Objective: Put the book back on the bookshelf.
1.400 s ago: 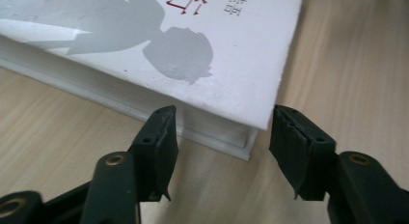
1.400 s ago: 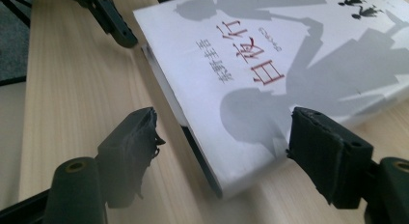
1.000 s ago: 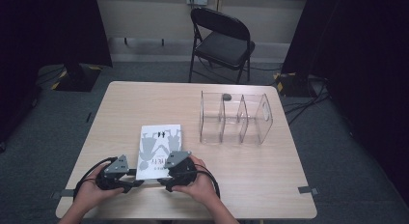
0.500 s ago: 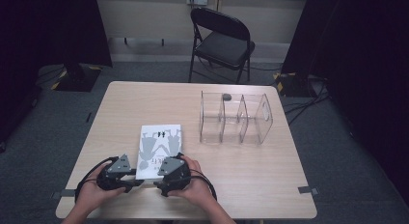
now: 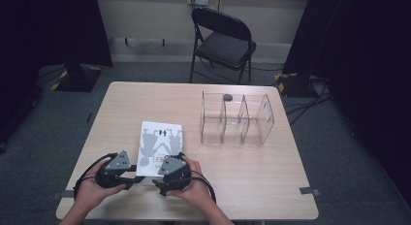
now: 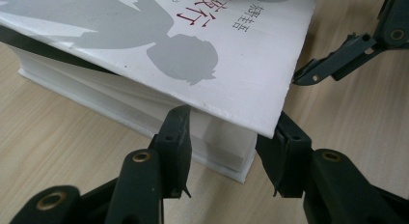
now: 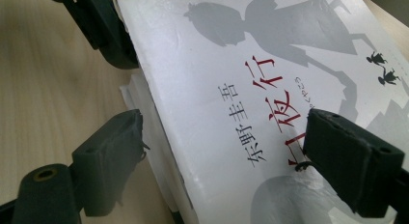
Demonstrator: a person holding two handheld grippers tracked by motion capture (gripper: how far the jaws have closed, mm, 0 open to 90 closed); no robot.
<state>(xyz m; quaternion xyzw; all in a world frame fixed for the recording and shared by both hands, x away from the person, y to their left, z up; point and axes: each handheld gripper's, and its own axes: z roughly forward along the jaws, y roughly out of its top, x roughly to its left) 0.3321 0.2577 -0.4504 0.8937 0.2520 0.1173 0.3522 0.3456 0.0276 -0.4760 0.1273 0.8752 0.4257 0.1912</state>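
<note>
Book corner lifted, right side opened

The left hand-held gripper (image 6: 226, 132) clamps the book (image 5: 160, 147) corner; the right hand-held gripper (image 7: 226, 151) has just opened, its jaws apart astride the cover.

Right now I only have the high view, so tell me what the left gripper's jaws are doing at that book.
Observer: The left gripper straddles the near corner of the book. There the cover stands lifted off the pages.
Operator: Report the right one.
Observer: The right gripper has just been opening. The book's edge lies between its wide jaws, unclamped.
Operator: Read the cover.
Observer: Red and black characters beside grey silhouettes.
</note>
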